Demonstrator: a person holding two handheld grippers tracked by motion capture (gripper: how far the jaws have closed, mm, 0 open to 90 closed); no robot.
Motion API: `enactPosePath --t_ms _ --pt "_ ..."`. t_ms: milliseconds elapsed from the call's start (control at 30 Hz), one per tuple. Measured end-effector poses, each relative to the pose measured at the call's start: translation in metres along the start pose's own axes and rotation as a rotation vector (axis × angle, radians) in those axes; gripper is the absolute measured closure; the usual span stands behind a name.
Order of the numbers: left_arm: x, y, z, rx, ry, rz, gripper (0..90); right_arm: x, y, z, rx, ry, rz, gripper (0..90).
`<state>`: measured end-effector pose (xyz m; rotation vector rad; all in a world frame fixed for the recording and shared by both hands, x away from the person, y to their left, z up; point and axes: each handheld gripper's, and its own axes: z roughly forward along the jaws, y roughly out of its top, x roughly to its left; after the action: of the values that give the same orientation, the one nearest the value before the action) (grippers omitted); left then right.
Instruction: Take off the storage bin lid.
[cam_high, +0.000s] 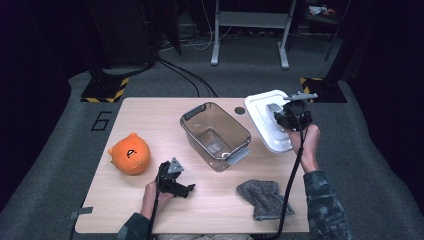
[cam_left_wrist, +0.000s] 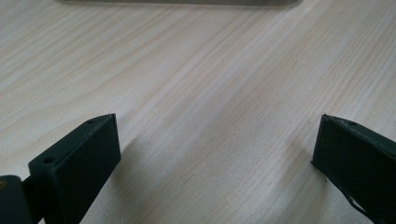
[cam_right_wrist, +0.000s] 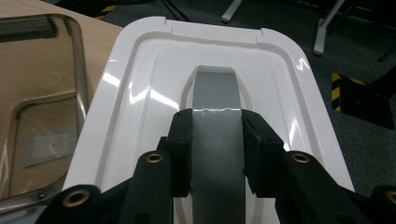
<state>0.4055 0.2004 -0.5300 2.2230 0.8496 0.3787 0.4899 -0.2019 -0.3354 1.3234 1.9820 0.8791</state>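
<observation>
Nearest the person, the left gripper (cam_high: 186, 189) lies low over the bare table (cam_high: 215, 210) at its near edge, jaws spread wide with nothing but wood grain between them, as the left gripper view shows; its left hand (cam_high: 152, 196) rests just behind it. To its right, near the same edge, lies a grey cloth (cam_high: 262, 197), crumpled. Left of the gripper and a little farther in sits an orange plush (cam_high: 130, 153). At the middle of the table stands a clear bin (cam_high: 215, 135), open and set at a slant, grey handles at its two ends. Beyond it on the right, the right gripper (cam_right_wrist: 217, 140) is clamped on the grey handle (cam_right_wrist: 215, 93) in the middle of a white lid (cam_right_wrist: 135, 107); the pads press the strap from both sides. In the high view the lid (cam_high: 260, 107) is tilted, just beside the bin's far right corner, hanging partly past the table's right edge, with the right hand (cam_high: 305, 142) under the gripper.
</observation>
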Motion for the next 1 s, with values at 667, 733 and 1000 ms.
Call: enactPosePath --t_ms 667,733,1000 --pt "0.000 0.000 0.000 0.000 -0.003 -0.003 0.4 -0.025 -0.032 0.043 0.075 -0.064 0.113 66.2" --pt "0.000 0.000 0.000 0.000 -0.002 -0.001 0.4 -0.026 -0.033 0.045 0.079 -0.062 0.117 66.2" --pt "0.000 0.000 0.000 0.000 0.000 0.001 0.4 -0.022 -0.046 0.067 0.102 -0.063 0.146 66.2"
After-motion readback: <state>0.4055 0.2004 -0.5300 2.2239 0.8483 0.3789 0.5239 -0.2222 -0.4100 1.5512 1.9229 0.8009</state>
